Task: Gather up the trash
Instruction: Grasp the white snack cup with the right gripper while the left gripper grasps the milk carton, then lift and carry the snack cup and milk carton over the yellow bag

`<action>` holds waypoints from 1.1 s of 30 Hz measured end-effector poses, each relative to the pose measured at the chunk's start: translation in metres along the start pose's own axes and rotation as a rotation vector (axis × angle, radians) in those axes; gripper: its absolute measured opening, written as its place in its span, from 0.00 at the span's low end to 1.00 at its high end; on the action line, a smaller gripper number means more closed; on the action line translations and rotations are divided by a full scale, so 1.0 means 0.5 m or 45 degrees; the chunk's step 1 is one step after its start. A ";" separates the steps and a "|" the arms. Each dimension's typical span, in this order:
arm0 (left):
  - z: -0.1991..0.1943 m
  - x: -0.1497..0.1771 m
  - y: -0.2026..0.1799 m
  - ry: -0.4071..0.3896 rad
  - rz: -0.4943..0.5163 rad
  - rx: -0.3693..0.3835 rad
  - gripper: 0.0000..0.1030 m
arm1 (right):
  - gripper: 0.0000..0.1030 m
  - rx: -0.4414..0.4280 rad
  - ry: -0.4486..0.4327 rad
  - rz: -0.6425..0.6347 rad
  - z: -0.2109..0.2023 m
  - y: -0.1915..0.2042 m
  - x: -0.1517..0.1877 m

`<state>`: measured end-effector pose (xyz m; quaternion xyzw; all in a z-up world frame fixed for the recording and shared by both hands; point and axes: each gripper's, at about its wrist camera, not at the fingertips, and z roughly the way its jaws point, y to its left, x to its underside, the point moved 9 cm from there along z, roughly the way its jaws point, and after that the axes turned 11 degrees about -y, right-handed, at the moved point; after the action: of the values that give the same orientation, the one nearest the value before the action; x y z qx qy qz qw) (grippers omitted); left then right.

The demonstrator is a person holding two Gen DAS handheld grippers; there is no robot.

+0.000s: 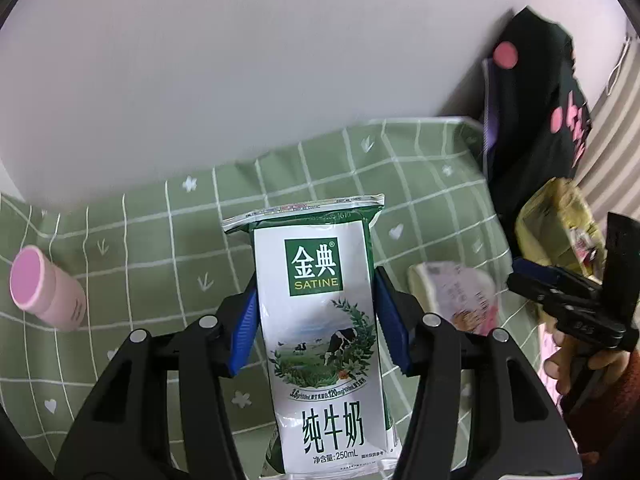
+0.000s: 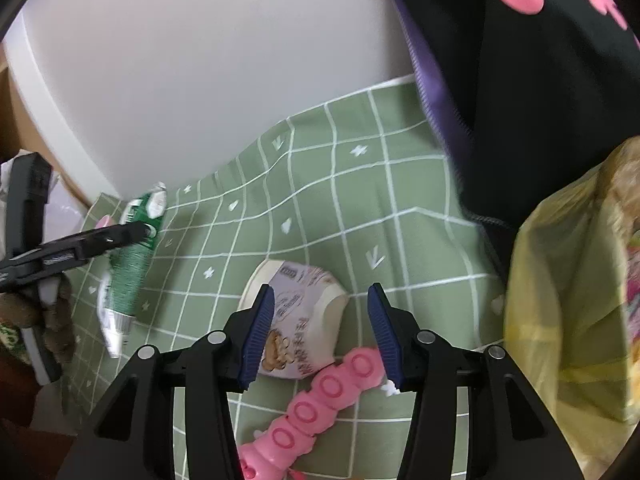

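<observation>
In the left wrist view the left gripper (image 1: 314,312) fills the lower centre, its blue pads pinching a green and white milk carton (image 1: 320,340) by its two sides, the carton standing upright with its printed face to the camera and its sealed top edge toward the middle of the frame. Only this view shows the pink-capped bottle (image 1: 46,292) lying on its side at the left edge on the green checked cloth (image 1: 160,248). The right wrist view shows the same carton from its narrow side at middle left, clamped by the other tool, and it alone shows a pink toy (image 2: 320,392) with ringed bumps lying at lower centre, its upper end touching or just beside the right pad. There the right gripper (image 2: 322,332) has its jaws spread with nothing between the pads; they have just been opening. A crumpled paper cup (image 2: 296,320) with printed cartoon figures lies on its side on the cloth just beyond the left pad; the left view shows it blurred at centre right. A yellow plastic bag (image 2: 560,320) stands open at the right edge of the right view, with colourful wrappers (image 2: 634,304) inside, too blurred to identify. Behind it rises a black bag with pink spots (image 2: 520,60), against the white wall (image 2: 200,60)
</observation>
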<state>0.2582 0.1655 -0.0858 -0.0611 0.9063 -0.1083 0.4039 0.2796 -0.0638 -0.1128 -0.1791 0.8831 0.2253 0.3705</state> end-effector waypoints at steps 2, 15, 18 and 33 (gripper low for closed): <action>0.008 0.015 0.002 0.022 -0.006 -0.007 0.49 | 0.44 -0.002 0.049 -0.012 0.014 0.004 0.016; 0.021 0.046 0.007 0.080 -0.037 0.005 0.49 | 0.41 -0.052 0.177 0.026 0.088 0.016 0.053; 0.016 0.041 0.000 0.073 -0.026 0.012 0.49 | 0.37 -0.035 0.162 -0.026 0.079 0.026 0.043; -0.022 -0.006 -0.043 -0.020 0.055 0.038 0.48 | 0.10 -0.010 0.010 -0.090 -0.006 0.043 -0.002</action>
<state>0.2523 0.1468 -0.0714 -0.0364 0.9024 -0.1128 0.4142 0.2682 -0.0473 -0.1044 -0.2125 0.8769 0.2149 0.3739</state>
